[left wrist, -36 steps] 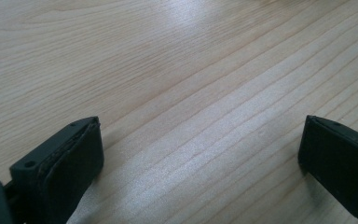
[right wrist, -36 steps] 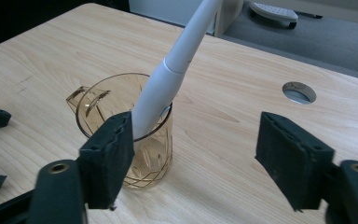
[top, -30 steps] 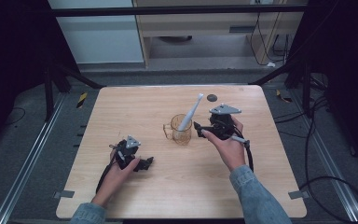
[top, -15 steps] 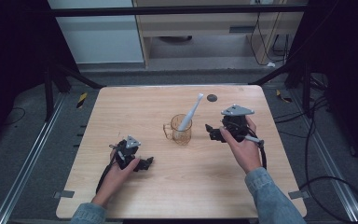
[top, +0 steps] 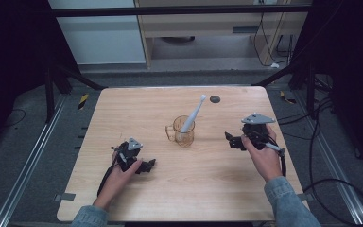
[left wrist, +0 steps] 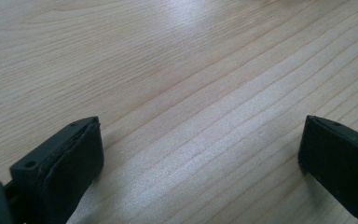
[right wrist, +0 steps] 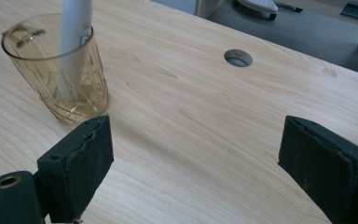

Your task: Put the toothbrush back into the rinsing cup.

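Our right gripper (top: 230, 141) has just spread its jaws, nothing between them, near the amber cut-glass mug (top: 183, 131) where the white toothbrush (top: 193, 113) leans, seemingly just deposited. Our left gripper (top: 147, 165) rests wide open on the pale wooden table (top: 123, 109).

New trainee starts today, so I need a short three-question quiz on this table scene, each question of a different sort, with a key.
1. True or false: the toothbrush lies flat on the table.
2. Multiple choice: what is between the jaws of the right gripper? A) the cup's handle B) the toothbrush C) nothing
3. In the high view, on which side of the cup does its handle show?

Key:
1. False: it stands tilted in the cup, its upper end leaning toward the far right.
2. C: the jaws stand open, apart from the cup.
3. The left side, toward the left gripper, which is open on the table.
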Demonstrator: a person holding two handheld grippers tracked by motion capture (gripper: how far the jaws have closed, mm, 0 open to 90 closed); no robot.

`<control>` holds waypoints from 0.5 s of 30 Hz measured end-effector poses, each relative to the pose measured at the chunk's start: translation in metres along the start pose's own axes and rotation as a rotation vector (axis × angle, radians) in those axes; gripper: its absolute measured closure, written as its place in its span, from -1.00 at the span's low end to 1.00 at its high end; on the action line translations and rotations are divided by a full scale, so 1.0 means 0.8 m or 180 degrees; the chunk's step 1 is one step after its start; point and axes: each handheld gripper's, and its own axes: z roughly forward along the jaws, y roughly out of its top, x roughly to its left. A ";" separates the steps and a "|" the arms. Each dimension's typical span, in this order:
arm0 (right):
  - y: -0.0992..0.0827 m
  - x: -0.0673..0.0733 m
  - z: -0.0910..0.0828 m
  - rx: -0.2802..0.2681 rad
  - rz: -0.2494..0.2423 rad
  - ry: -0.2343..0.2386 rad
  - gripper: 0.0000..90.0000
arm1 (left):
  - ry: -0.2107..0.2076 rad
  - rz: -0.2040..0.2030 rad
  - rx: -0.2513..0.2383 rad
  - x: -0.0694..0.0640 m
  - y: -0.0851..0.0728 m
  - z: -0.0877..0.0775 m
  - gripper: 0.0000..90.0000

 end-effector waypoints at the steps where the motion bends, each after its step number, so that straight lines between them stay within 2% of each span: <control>1: 0.000 0.000 0.000 0.0000 0.0000 0.0000 -0.77 | 0.0000 0.0000 0.0000 0.000 0.000 0.000 -1.00; 7: -0.015 -0.014 -0.003 0.0065 0.0010 -0.0060 -0.77 | 0.0000 0.0000 0.0000 0.000 0.000 0.000 -1.00; 15: -0.042 -0.032 0.006 0.0216 0.0142 -0.0057 -0.72 | 0.0001 0.0001 0.0000 0.000 0.000 0.000 -1.00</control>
